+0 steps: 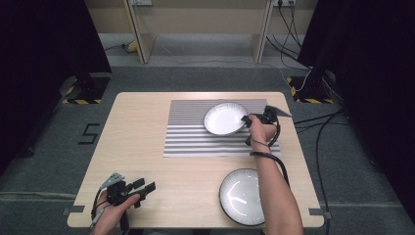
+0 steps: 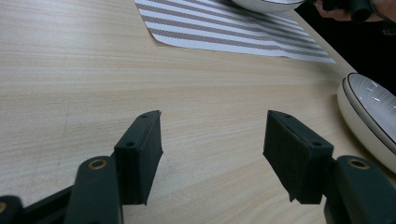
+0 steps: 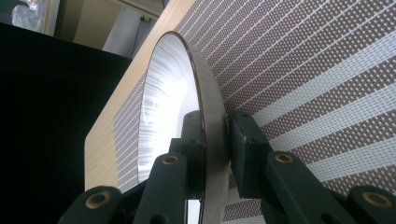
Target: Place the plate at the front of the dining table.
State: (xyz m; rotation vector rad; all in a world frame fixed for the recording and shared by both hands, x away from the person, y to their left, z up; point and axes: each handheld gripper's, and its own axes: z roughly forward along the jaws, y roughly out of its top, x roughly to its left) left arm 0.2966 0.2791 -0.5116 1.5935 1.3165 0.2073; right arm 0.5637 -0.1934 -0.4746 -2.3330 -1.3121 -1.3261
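Observation:
A white plate with a dark rim (image 1: 225, 119) sits at the far right part of a grey striped placemat (image 1: 195, 139). My right gripper (image 1: 248, 119) holds this plate at its right edge. In the right gripper view the plate (image 3: 173, 93) stands rim-on, with my right gripper (image 3: 215, 123) shut on its rim, one pad inside the bowl and the other against the outer wall above the placemat (image 3: 327, 70). My left gripper (image 1: 144, 186) rests low over the front left of the table, and my left gripper (image 2: 212, 140) is open with bare wood between its jaws.
A second white plate (image 1: 242, 196) lies on the bare wooden table (image 1: 142, 127) at the front right, close under the right forearm; that plate (image 2: 369, 116) shows at the right of the left gripper view. Cables and dark stands lie on the floor around the table.

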